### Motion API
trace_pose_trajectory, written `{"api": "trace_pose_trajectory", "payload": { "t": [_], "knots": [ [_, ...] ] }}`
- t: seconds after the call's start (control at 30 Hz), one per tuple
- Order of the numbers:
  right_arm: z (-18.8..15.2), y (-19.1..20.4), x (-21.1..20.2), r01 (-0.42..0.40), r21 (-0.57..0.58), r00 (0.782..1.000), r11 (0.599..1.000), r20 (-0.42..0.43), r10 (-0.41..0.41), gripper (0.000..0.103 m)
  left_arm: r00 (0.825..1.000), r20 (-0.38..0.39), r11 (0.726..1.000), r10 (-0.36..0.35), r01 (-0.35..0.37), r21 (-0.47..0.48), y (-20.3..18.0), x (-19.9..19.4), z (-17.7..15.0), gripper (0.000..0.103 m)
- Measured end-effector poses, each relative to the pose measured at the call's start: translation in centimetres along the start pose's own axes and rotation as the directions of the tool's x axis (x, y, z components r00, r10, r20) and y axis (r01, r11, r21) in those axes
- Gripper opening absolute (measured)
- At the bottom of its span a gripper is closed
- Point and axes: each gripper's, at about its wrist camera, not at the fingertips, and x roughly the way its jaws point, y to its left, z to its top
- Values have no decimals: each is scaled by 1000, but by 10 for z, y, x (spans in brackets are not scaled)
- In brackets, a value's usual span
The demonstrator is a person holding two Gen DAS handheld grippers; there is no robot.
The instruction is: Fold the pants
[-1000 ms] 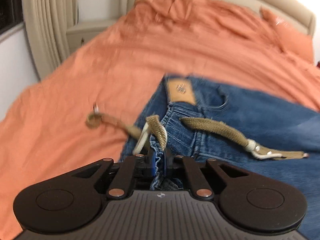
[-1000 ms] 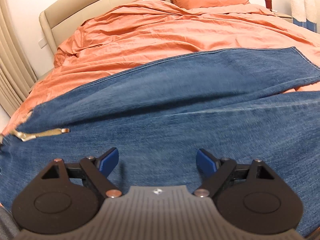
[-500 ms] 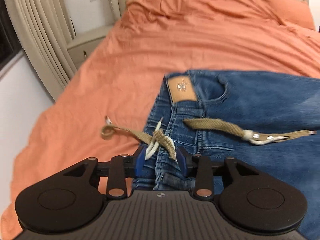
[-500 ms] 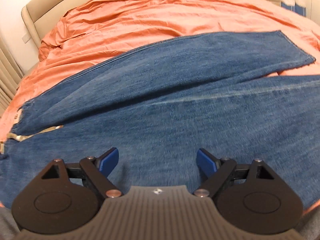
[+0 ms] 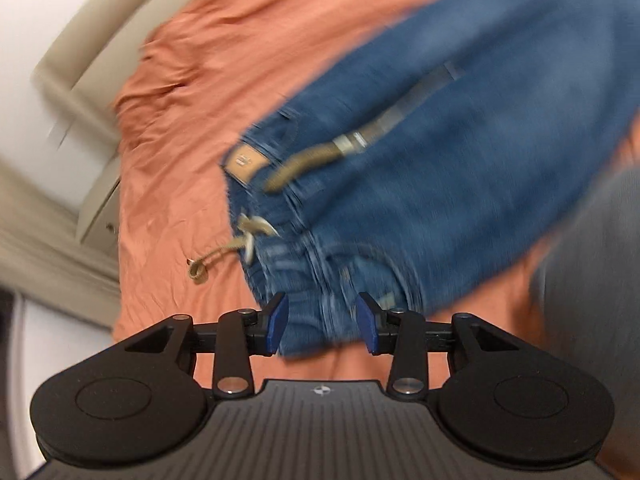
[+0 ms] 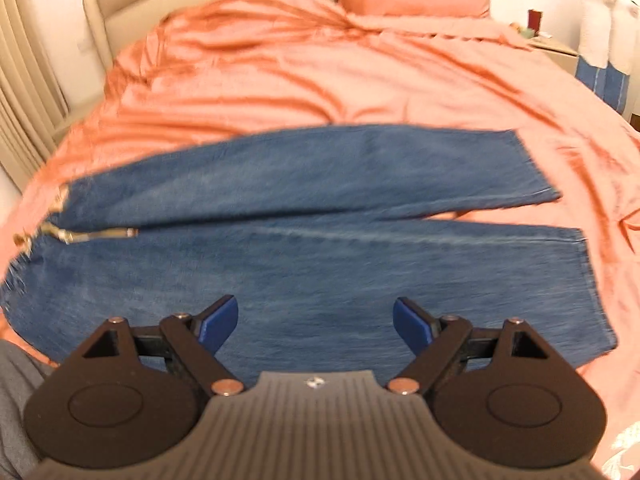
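My left gripper (image 5: pixel 322 322) jaws are opening, empty, right gripper (image 6: pixel 316 322) released; the jeans (image 6: pixel 320 248) legs lie splayed, risking a crooked fold.

jeans (image 5: pixel 460 160) motion-blurred in left wrist view, waistband (image 6: pixel 24 264) smeared, leather patch (image 5: pixel 245 160) unreadable

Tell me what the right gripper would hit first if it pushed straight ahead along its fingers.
Most likely the blue denim jeans spread flat on the orange bedsheet. The right gripper points down at the nearer leg, nothing between; depth is hard to judge in this blurred view.
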Motion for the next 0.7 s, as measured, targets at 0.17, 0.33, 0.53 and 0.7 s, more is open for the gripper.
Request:
{"api": "trace_pose_trajectory", "payload": {
  "t": [0.17,0.33,0.53,0.7],
  "knots": [
    [-1,-46,-36,68,23,994,997,84,-69,81,996,-39,956,84,-69,284,-36,31,-19,52],
    [-2,-90,-62,153,39,984,987,87,-156,81,994,-3,893,110,-97,440,-57,63,-32,53],
    [-9,-127,-72,257,-164,966,952,48,-253,72,994,30,884,102,-105,456,-61,83,-37,53],
    [-26,-142,-52,222,-380,965,898,-44,-257,47,995,26,937,98,-101,333,-56,80,-27,29]
  ]
}}
